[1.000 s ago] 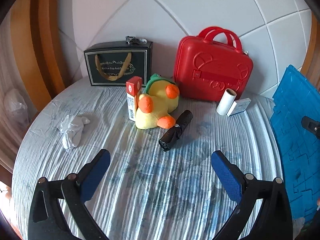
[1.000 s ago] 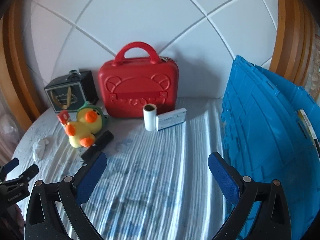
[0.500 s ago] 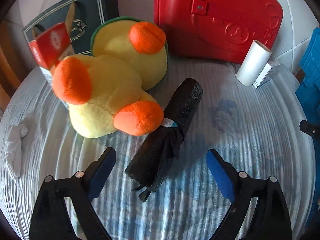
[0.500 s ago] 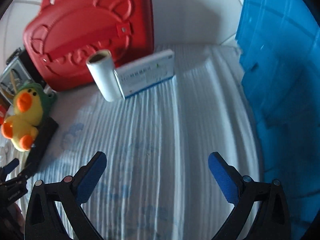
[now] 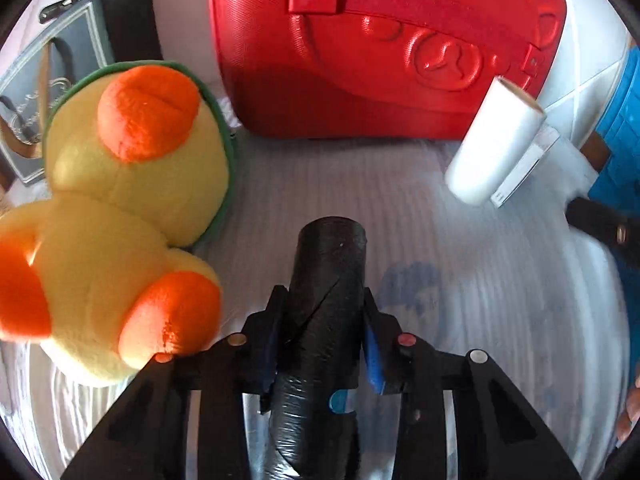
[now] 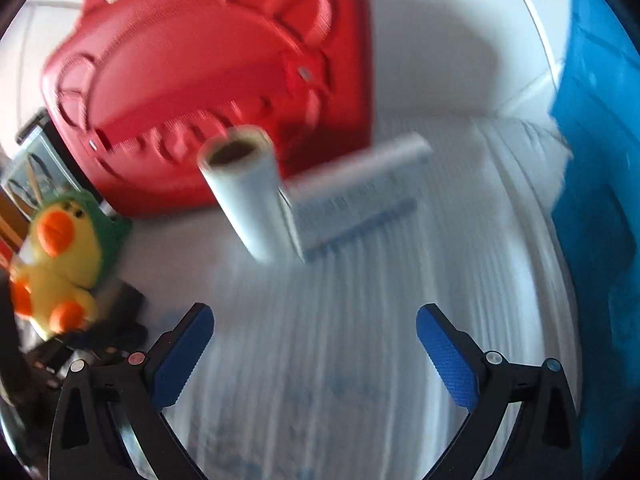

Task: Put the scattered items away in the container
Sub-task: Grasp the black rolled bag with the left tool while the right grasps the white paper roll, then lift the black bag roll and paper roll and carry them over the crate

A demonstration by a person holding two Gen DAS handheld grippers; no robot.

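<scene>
A black roll of bags (image 5: 328,280) lies on the striped cloth beside a yellow plush duck (image 5: 132,184). My left gripper (image 5: 323,300) straddles the roll; its jaws are closing and both blue pads touch the roll's sides. In the right wrist view my right gripper (image 6: 314,316) stands open above bare cloth, short of a white roll (image 6: 248,200) and a small white box (image 6: 356,196). The blue container (image 6: 600,160) rises at the right edge. The duck (image 6: 60,256) sits at far left there.
A red hard case (image 5: 380,48) stands upright behind the items against the white wall. A dark gift bag (image 5: 52,88) stands at the back left. The white roll (image 5: 492,144) and box (image 5: 524,168) lean near the case's right end.
Both grippers came down and forward toward the table. The left gripper's jaws went from wide open to closed around the black roll. The right one neared the white roll and box.
</scene>
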